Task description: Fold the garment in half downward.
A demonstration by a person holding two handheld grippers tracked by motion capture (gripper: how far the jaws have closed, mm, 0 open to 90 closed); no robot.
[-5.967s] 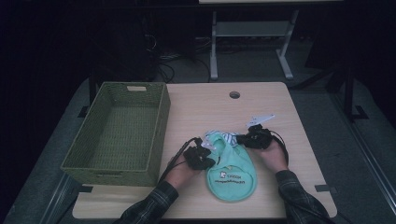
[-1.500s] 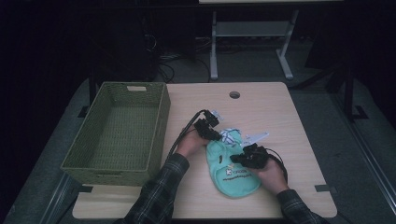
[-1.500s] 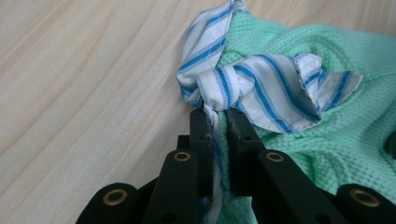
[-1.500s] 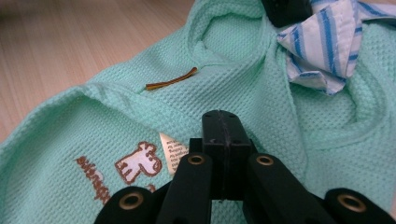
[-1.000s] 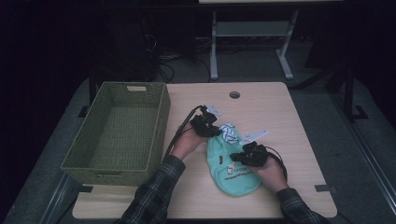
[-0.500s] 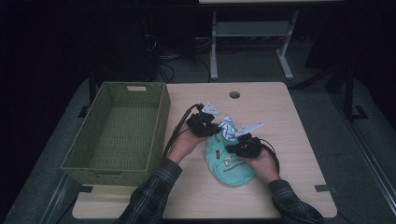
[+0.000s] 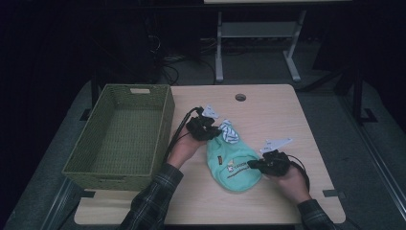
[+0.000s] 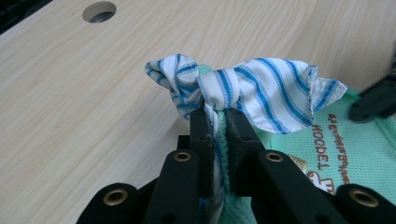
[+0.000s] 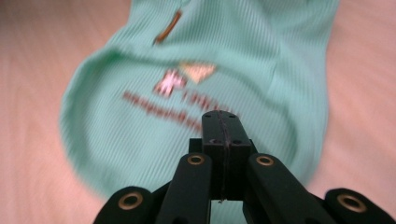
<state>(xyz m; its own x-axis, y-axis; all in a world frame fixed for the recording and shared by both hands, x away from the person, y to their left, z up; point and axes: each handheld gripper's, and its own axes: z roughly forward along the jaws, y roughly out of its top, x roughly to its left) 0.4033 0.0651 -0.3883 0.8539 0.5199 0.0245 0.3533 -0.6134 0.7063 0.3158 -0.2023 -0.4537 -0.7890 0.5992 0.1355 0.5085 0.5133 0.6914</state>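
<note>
The mint-green garment lay on the bench, just right of the woven basket, with its striped blue-and-white end bunched at the far side. The left tongs were seen clamped narrowly on that striped end together with a fold of green cloth, as they had been a second before. The right tongs were shut tight over the garment's near edge, jaw against jaw; whether any cloth was pinched between them could not be told. Compared with a second earlier, the right tongs had been drawn inward across the garment, and the cloth had been shortened into a more compact, rounded shape. A fold was judged to be under way, with the basket standing unfilled beside it.
</note>
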